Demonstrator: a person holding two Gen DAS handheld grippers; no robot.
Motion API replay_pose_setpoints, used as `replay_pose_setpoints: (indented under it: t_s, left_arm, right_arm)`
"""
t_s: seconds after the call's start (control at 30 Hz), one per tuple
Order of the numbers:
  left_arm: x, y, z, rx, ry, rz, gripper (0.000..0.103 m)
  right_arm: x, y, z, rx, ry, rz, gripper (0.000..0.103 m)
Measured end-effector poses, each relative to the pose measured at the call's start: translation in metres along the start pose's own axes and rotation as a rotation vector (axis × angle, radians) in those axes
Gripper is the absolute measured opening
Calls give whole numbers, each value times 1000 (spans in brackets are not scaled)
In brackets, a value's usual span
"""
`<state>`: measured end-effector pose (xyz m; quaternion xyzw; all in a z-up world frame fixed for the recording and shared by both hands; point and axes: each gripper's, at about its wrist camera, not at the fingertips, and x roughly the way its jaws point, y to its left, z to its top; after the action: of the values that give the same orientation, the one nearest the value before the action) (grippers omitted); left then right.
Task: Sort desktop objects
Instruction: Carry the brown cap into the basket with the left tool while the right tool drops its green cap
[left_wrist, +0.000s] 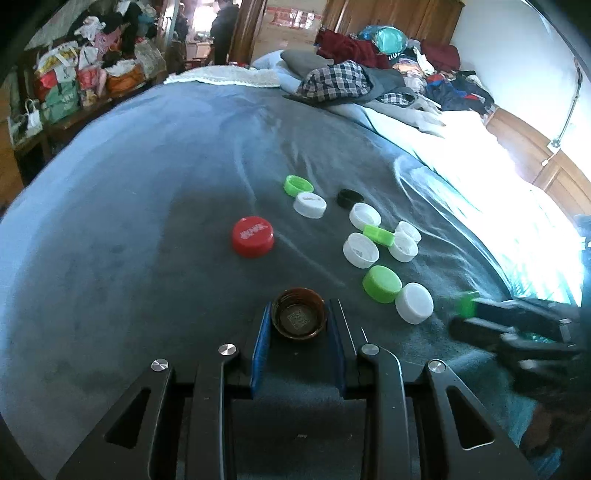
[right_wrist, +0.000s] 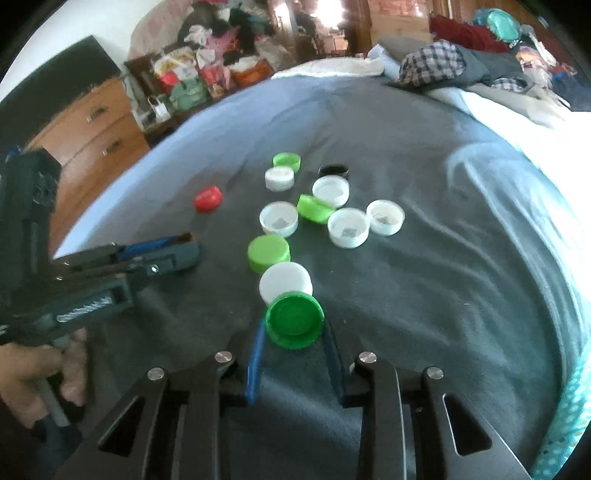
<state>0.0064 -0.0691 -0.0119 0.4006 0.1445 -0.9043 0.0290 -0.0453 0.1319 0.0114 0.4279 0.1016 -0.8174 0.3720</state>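
Bottle caps lie on a grey blanket (left_wrist: 147, 229). My left gripper (left_wrist: 298, 319) is shut on a brown cap (left_wrist: 298, 318), open side up, just above the blanket. My right gripper (right_wrist: 294, 325) is shut on a green cap (right_wrist: 294, 323), open side toward the camera. A red cap (left_wrist: 253, 236) lies alone to the left; it also shows in the right wrist view (right_wrist: 208, 198). A cluster of several white caps (left_wrist: 361, 250), green caps (left_wrist: 381, 283) and one black cap (left_wrist: 350, 198) lies at centre right. The right gripper shows blurred in the left wrist view (left_wrist: 466, 312).
Piled clothes (left_wrist: 343, 83) lie at the far end of the bed. A white sheet (left_wrist: 480, 170) covers the right side. A wooden dresser (right_wrist: 92, 136) and bags (left_wrist: 62, 85) stand to the left beyond the bed edge.
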Motion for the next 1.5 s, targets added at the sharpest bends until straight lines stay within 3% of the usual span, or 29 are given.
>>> replay_pose_setpoints:
  t_s: [0.33, 0.67, 1.23, 1.5]
  left_arm:
    - [-76, -67, 10, 13, -116, -16, 25]
    - [-117, -162, 26, 181, -146, -58, 25]
    - [-132, -284, 30, 389, -168, -155, 25]
    - [-113, -328, 25, 476, -122, -134, 25]
  right_arm:
    - [-124, 0, -12, -5, -163, -23, 32]
    - [-206, -13, -30, 35, -282, -55, 32]
    - [-292, -83, -70, 172, -397, -200, 32]
    - [-309, -110, -82, 215, -380, -268, 32]
